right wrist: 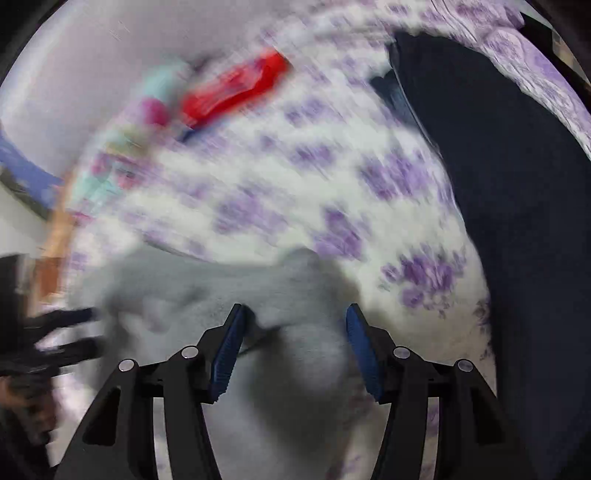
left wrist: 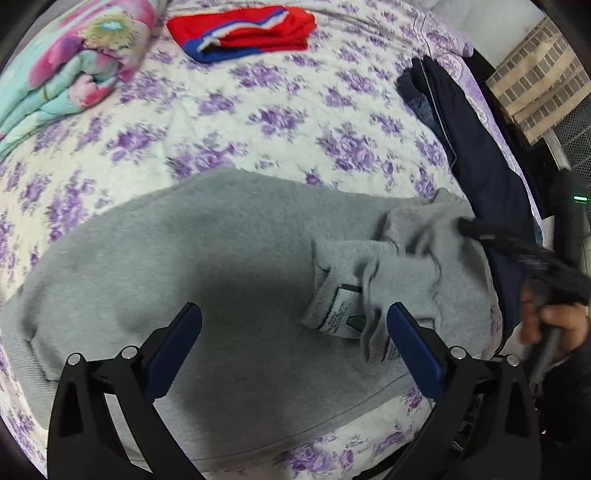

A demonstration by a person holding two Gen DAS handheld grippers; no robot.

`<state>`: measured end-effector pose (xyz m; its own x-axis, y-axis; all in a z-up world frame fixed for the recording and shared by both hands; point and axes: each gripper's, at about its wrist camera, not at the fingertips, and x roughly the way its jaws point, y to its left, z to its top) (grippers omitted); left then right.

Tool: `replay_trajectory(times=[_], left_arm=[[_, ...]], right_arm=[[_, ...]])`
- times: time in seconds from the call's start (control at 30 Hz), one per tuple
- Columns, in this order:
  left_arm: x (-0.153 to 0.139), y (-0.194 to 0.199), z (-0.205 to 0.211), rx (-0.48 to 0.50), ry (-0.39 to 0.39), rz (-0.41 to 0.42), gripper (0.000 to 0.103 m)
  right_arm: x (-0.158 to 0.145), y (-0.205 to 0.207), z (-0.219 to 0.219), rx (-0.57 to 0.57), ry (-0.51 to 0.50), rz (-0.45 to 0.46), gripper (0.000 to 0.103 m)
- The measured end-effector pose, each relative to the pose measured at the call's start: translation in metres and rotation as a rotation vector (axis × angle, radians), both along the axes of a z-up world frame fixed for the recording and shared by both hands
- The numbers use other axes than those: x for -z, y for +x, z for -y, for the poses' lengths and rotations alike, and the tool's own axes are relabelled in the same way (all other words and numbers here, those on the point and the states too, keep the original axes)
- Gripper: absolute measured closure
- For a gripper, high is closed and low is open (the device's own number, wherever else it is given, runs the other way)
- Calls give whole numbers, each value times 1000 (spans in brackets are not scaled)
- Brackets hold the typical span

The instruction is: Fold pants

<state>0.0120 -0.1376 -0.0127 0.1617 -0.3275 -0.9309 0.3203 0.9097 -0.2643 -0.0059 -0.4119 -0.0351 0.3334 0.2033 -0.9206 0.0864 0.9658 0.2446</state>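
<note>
Left gripper (left wrist: 294,314), fingers apart, over grey pants (left wrist: 207,266).

A bed (left wrist: 258,122) is covered in a white quilt printed with purple flowers. At twelve o'clock on it lies a folded red garment (left wrist: 255,31) with blue and white stripes. At ten o'clock sits a bundled blanket (left wrist: 74,62) in pink and turquoise. A dark navy garment (left wrist: 476,147) stretches along the bed's edge at two to three o'clock. Beyond it, at two o'clock, stands a tan patterned box (left wrist: 543,81).
</note>
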Motion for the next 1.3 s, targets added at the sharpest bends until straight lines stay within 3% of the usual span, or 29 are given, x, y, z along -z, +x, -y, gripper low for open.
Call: replay_trajectory(times=[0.07,0.23,0.33,0.43,0.53,0.63,0.7,0.8,0.83,0.87,0.93,1.03,1.13,1.23,1.3], left_arm=[[7,-2,4,9,28,-13,5],[12,-13,-9,-23,37,-25,5],[14,-20,-22,-49,12,-43,5],[15,-28,-32,-56,19,-44,5],[8,-31,-46,-79,31,-13,5],[-8,-31,-86,-176,15,31,5],[-15,-32,-115,-248,9,50,5],[-20,-33,-160,-349,26,69,5],[-19,-34,-176,-385,32,69,5],[-18,-34,-185,-408,32,65,5],[-14,-34,-208,-465,33,45,5],[-8,-32,-229,-514,94,55,5],[1,-28,-244,-541,123,38,5],[13,-29,-252,-554,102,7,5],[19,-31,-254,-547,72,-7,5]], right_arm=[[12,3,-5,6,-44,-29,42],[-39,-14,-8,3,-30,107,39],[-55,-30,-16,-72,49,161,39],[-23,-23,-32,-133,-6,75,40],[11,-7,-24,-63,7,40,35],[-6,-5,-38,-98,-33,14,34],[-20,-10,-28,-120,31,35,34],[-35,-17,7,-1,89,71,34],[-34,-16,14,26,101,70,39],[-31,-13,21,51,126,64,55],[-24,-6,18,44,140,53,69],[-2,11,0,41,73,29,70],[3,17,-14,37,1,22,67],[-13,12,-19,-7,-8,13,41],[-31,-1,-25,-27,-61,57,36]])
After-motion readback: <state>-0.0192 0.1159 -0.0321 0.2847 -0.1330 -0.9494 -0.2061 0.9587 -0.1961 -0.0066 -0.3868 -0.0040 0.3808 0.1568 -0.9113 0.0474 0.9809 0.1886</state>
